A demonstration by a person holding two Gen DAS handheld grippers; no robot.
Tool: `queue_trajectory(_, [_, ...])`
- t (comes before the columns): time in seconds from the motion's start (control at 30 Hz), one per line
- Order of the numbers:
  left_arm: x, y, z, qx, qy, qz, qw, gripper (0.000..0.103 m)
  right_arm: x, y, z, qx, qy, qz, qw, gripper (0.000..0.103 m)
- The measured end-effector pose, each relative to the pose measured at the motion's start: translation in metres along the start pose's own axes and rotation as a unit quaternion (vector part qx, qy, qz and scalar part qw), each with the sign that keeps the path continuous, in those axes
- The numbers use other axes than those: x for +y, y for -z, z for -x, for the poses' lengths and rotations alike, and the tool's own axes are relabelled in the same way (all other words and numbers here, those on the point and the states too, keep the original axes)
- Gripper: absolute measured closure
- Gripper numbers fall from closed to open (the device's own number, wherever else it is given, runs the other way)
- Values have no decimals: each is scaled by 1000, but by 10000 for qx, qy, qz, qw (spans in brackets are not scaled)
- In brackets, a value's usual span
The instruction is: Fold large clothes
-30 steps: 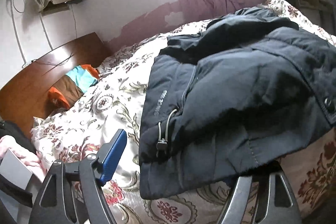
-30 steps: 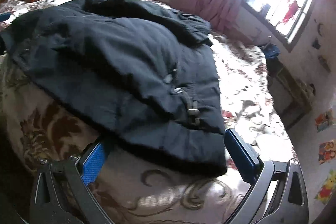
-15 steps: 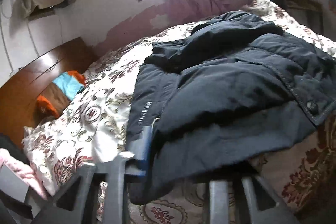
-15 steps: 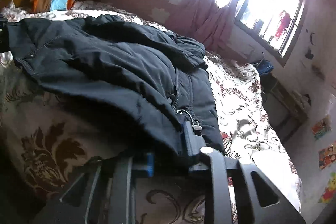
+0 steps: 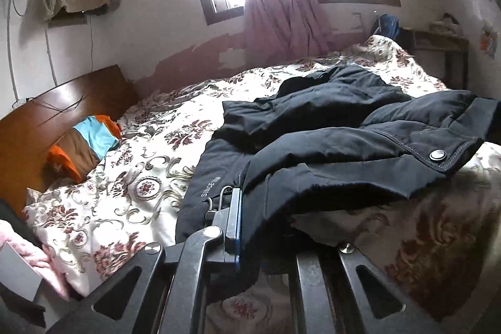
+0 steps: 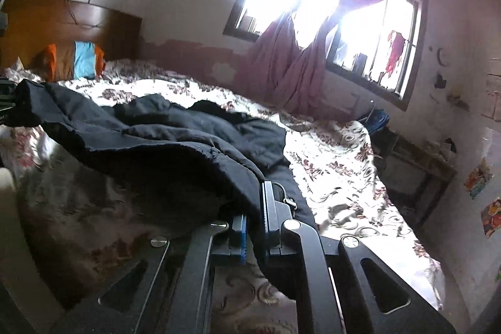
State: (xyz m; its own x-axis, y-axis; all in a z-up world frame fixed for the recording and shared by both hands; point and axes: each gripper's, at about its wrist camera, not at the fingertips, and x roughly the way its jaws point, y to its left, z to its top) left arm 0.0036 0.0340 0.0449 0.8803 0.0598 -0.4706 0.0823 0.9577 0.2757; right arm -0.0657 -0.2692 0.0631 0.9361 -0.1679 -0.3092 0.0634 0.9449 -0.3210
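Observation:
A large dark padded jacket (image 5: pixel 328 140) lies spread on a floral quilt (image 5: pixel 141 171); a snap button shows on its flap. My left gripper (image 5: pixel 247 208) is shut on the jacket's near hem beside a drawcord, and fabric hides its right finger. In the right wrist view the same jacket (image 6: pixel 162 140) stretches away to the left. My right gripper (image 6: pixel 255 218) has its jaws closing, and the pads pinch the hem's other corner. The near edge hangs lifted off the quilt (image 6: pixel 338 165) between the two grips.
A wooden headboard (image 5: pixel 47 121) with an orange, brown and blue pillow (image 5: pixel 84 146) stands at the left. Pink curtains (image 5: pixel 281 21) hang at bright windows behind the bed. A low wooden table (image 5: pixel 438 43) stands at the far right, by the wall.
Both grippers stood open around the jacket's near hem; they have shut on it and risen. The hem has come up off the quilt with them.

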Motion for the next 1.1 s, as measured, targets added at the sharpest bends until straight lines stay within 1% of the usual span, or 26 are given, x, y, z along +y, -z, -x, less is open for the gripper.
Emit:
queue_trajectory(0.07, [3, -1, 21, -49, 44, -65, 10000, 95, -5, -7, 24, -143, 51, -65, 9999, 97])
queue_trajectory(0.23, [11, -15, 71, -384, 135, -44, 9992, 96, -20, -27, 65, -604, 194, -307, 9975, 98])
queue_trajectory(0.33, [17, -29, 91, -610, 131, -6, 9981, 96, -25, -38, 72, -839, 266, -360, 9955, 98])
queue_trajectory(0.4, [18, -36, 100, -743, 86, -9, 9972, 96, -27, -42, 68, -915, 284, -347, 9948, 98])
queue_trajectory(0.5, [20, -45, 99, -850, 36, -32, 9964, 96, -25, -50, 57, -973, 273, -308, 9944, 98])
queue_trajectory(0.67, [21, -59, 73, -903, 46, -34, 9959, 96, -31, -76, 9, -1047, 223, -219, 9940, 98])
queue_trajectory(0.73, [21, -72, 60, -944, 16, -70, 9955, 96, -33, -89, -11, -1073, 232, -169, 9938, 98])
queue_trajectory(0.8, [19, -88, 44, -984, -73, -228, 9949, 96, -37, -103, -39, -1052, 217, -173, 9941, 98])
queue_trajectory(0.87, [20, -101, 31, -984, -61, -264, 9948, 96, -42, -115, -67, -928, 138, -264, 9952, 98])
queue_trajectory(0.9, [22, -109, 22, -961, 4, -232, 9951, 96, -44, -120, -78, -876, 79, -349, 9955, 98])
queue_trajectory(0.93, [26, -118, 11, -903, 147, -115, 9957, 96, -47, -125, -93, -843, 10, -438, 9955, 98])
queue_trajectory(1.0, [36, -132, -8, -796, 481, 226, 9954, 96, -46, -132, -115, -821, -17, -425, 9957, 98])
queue_trajectory(1.03, [39, -138, -19, -743, 575, 336, 9950, 96, -46, -137, -129, -825, -14, -376, 9959, 98])
queue_trajectory(1.1, [44, -150, -40, -688, 641, 405, 9947, 96, -44, -143, -154, -822, -26, -315, 9961, 98])
